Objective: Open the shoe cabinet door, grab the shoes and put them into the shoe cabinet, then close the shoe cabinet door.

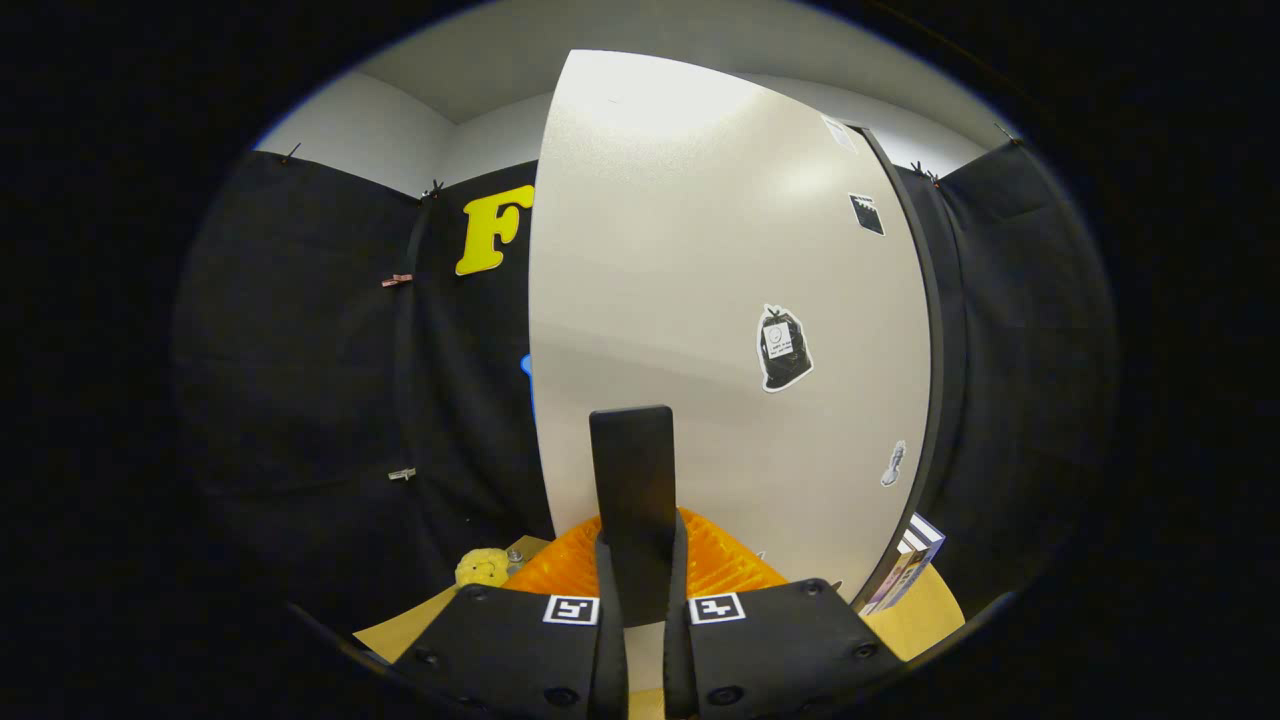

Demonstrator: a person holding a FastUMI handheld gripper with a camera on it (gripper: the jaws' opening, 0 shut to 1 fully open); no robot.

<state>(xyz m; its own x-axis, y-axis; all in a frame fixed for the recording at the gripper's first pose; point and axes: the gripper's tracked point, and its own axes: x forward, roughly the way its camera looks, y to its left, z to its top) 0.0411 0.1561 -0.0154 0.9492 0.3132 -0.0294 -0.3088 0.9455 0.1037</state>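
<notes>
The claw [633, 440] is sitting fully closed, fingers pressed together and gripping nothing, just before the shoe cabinet door [700, 300]. An orange ribbed item [720, 560] is lying at the door's foot on the tabletop [400, 628]. Risk: closed fingers are likely slipping off the door's smooth face, marring its stickers.

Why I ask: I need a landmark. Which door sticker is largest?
The black bag-shaped sticker on the cabinet door, beyond the shut claw; the three other stickers are clearly smaller.
</notes>
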